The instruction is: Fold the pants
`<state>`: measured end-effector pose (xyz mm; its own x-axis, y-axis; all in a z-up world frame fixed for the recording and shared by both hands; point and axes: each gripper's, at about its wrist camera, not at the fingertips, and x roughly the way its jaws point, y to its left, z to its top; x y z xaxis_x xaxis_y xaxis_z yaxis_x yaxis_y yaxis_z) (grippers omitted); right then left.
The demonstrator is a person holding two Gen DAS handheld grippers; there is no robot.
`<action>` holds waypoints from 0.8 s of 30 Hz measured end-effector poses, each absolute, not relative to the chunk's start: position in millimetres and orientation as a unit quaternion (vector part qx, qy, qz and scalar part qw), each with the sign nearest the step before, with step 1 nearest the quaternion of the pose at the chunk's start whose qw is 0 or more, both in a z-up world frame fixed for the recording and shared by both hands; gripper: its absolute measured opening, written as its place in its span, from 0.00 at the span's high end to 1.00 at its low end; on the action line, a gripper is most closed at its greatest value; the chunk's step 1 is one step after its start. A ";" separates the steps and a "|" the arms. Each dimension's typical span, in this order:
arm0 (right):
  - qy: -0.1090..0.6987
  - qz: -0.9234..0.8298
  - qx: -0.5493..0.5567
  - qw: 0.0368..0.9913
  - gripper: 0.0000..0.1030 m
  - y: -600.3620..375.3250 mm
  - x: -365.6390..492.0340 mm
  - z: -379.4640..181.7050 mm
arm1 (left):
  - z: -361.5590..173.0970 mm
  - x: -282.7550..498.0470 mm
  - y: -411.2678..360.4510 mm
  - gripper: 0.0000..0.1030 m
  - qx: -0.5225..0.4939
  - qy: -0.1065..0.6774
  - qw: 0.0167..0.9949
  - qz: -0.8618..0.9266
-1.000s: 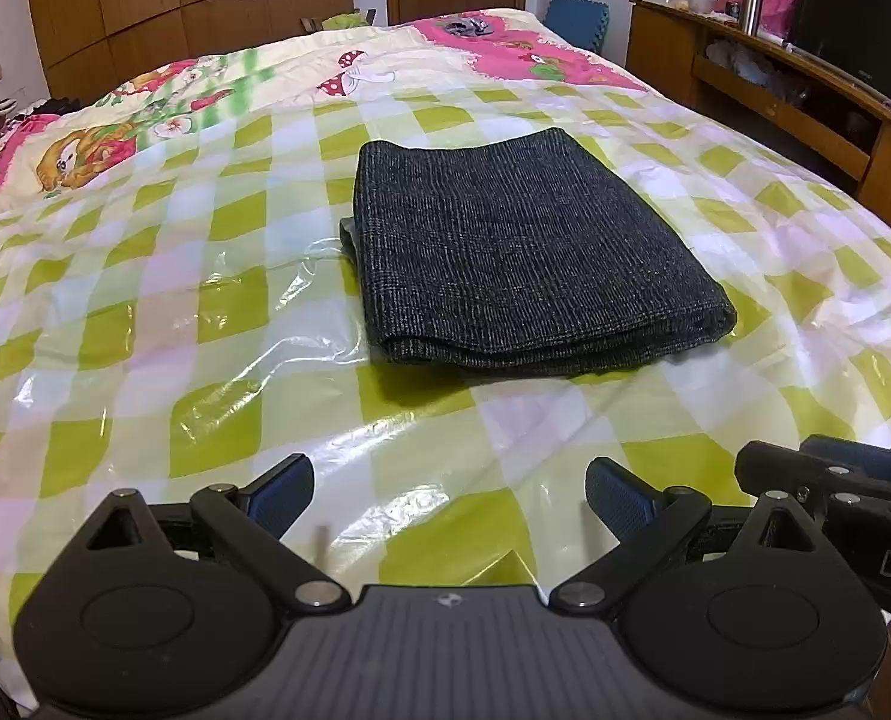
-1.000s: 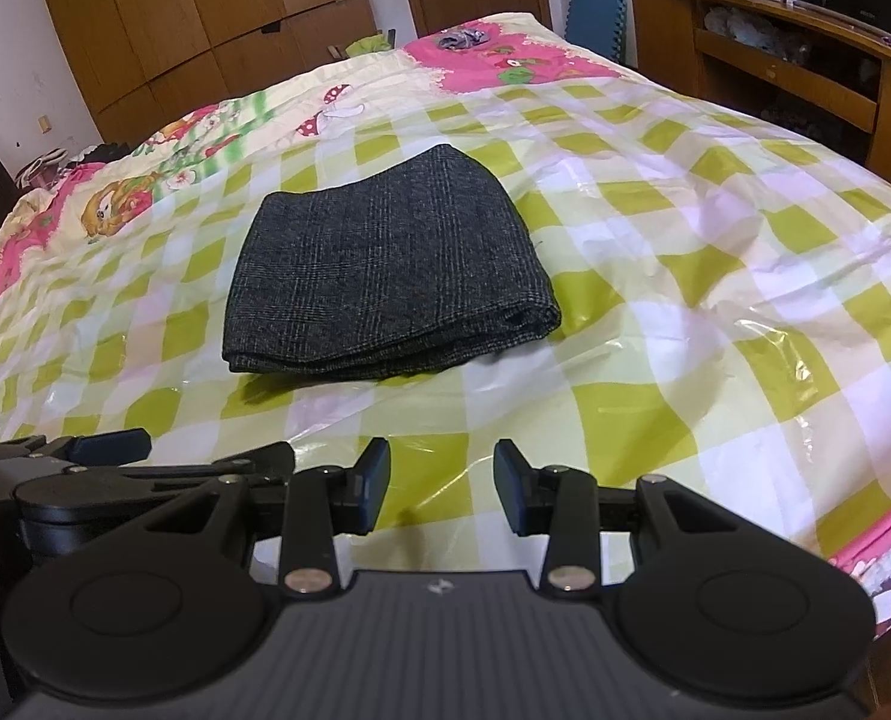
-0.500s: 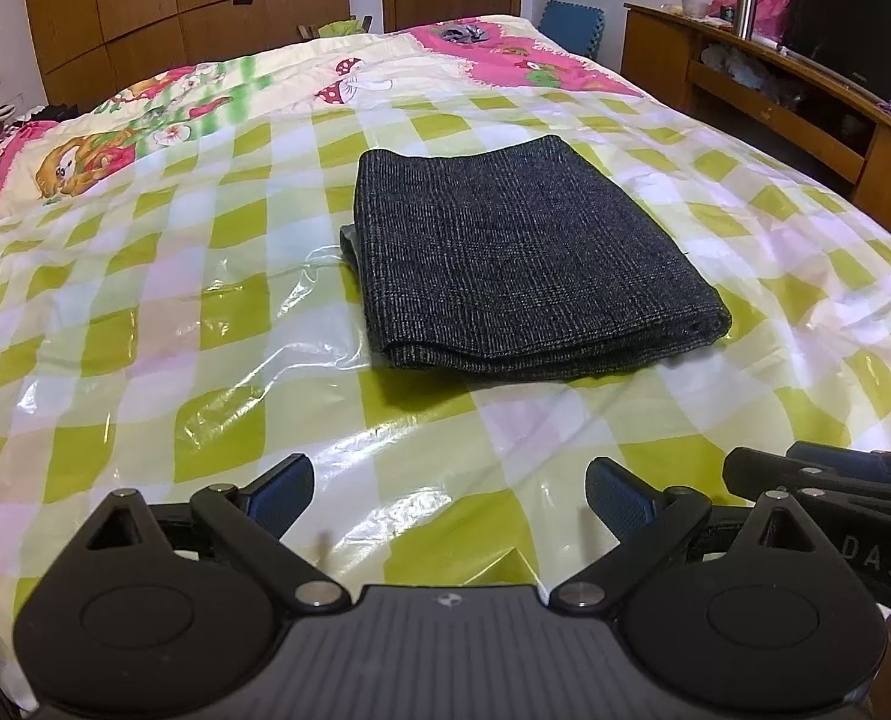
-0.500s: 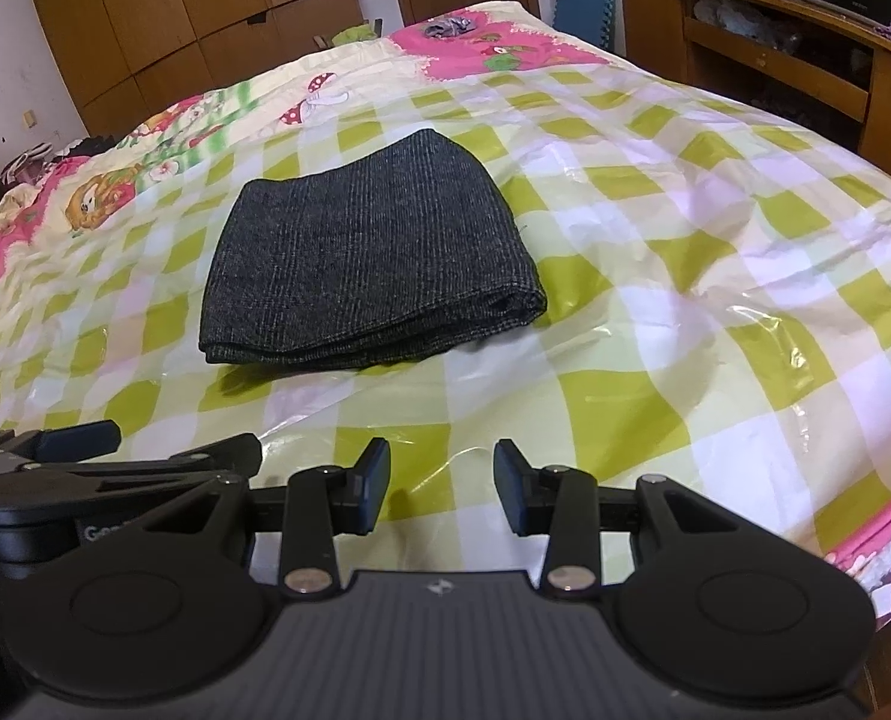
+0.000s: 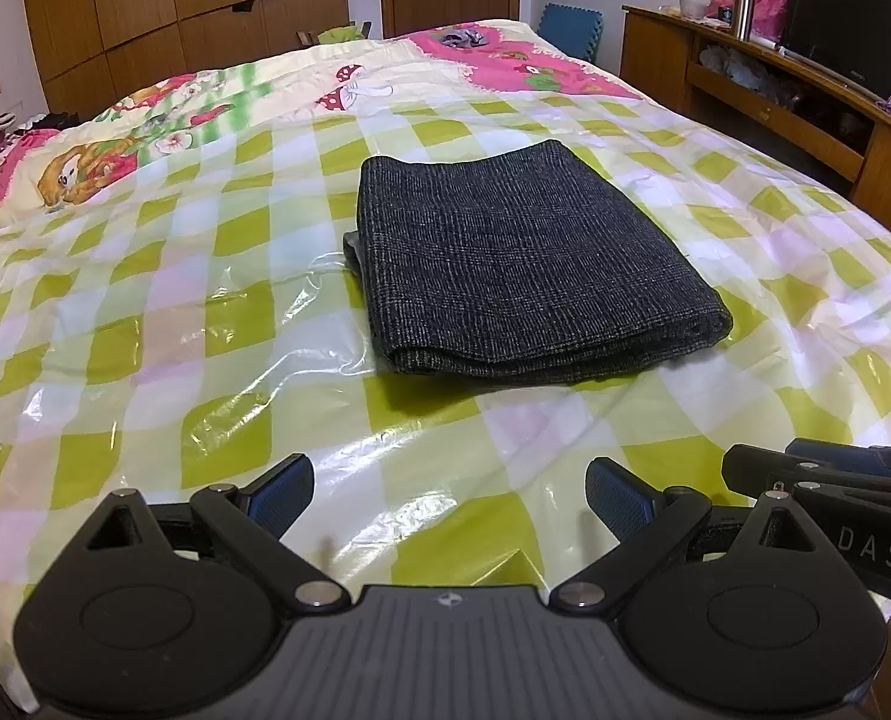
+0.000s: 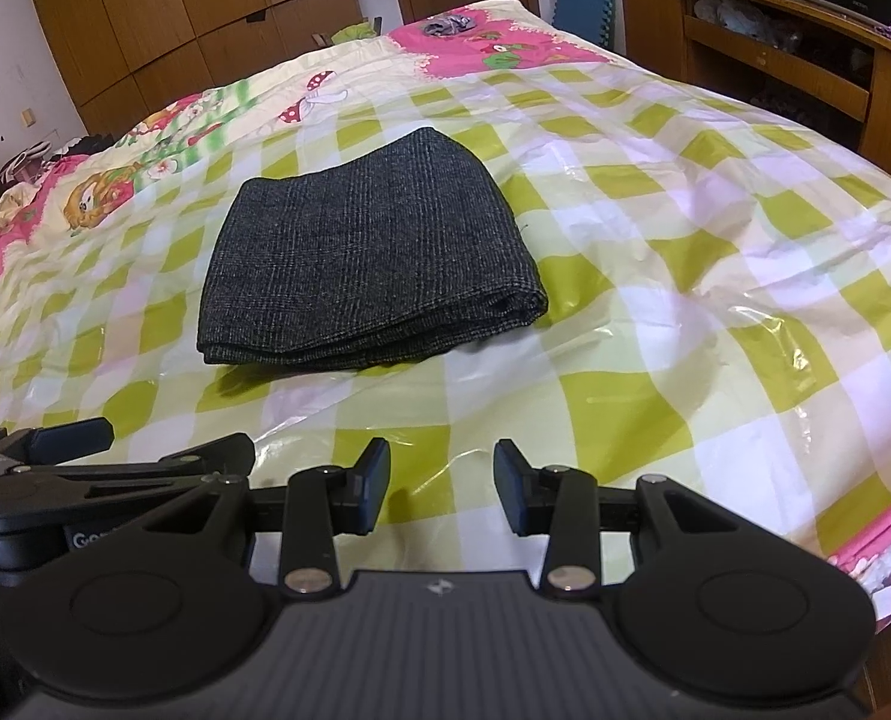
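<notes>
Dark grey checked pants (image 5: 523,258) lie folded into a thick rectangle in the middle of the bed, also seen from the right as the pants (image 6: 367,252). My left gripper (image 5: 448,495) hovers near the bed's front edge, well short of the pants, jaws wide open and empty. My right gripper (image 6: 442,489) is beside it to the right, jaws partly apart with nothing between them. Each gripper shows in the other's view: the right gripper (image 5: 829,480) at the right edge, the left gripper (image 6: 73,450) at the left edge.
A glossy green-and-white checked plastic sheet (image 5: 205,312) covers the bed over a cartoon quilt (image 5: 163,120). A wooden sideboard (image 5: 775,102) with a flask and a screen runs along the right. Wardrobes (image 5: 175,12) and a door stand behind the bed.
Both views have shifted slightly, so the pants sit a little higher and further left in the right wrist view. The pants themselves and both grippers' jaws are unchanged.
</notes>
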<state>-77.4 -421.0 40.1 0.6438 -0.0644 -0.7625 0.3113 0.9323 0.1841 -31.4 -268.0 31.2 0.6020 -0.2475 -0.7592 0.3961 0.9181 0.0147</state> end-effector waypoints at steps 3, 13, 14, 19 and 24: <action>0.409 -0.105 0.151 0.894 0.62 -421.1 -76.9 40.1 | 31.4 -31.8 -267.9 0.00 0.091 0.407 0.891 -0.180; 0.408 -0.104 0.150 0.894 0.62 -419.2 -76.0 41.5 | 32.5 -30.0 -265.9 0.00 0.086 0.408 0.891 -0.179; 0.408 -0.104 0.150 0.894 0.62 -419.2 -76.0 41.5 | 32.6 -30.0 -265.7 0.00 0.086 0.408 0.891 -0.179; 0.408 -0.104 0.148 0.895 0.62 -418.4 -74.6 43.4 | 33.2 -30.4 -265.6 0.00 0.085 0.404 0.893 -0.179; 0.406 -0.104 0.148 0.896 0.62 -419.1 -73.3 45.3 | 34.9 -32.3 -265.5 0.00 0.087 0.398 0.895 -0.182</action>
<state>-73.3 -419.1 45.3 0.6485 -0.0664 -0.7583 0.3075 0.9342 0.1812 -32.3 -265.5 34.9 0.6173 -0.2563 -0.7438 0.3948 0.9187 0.0110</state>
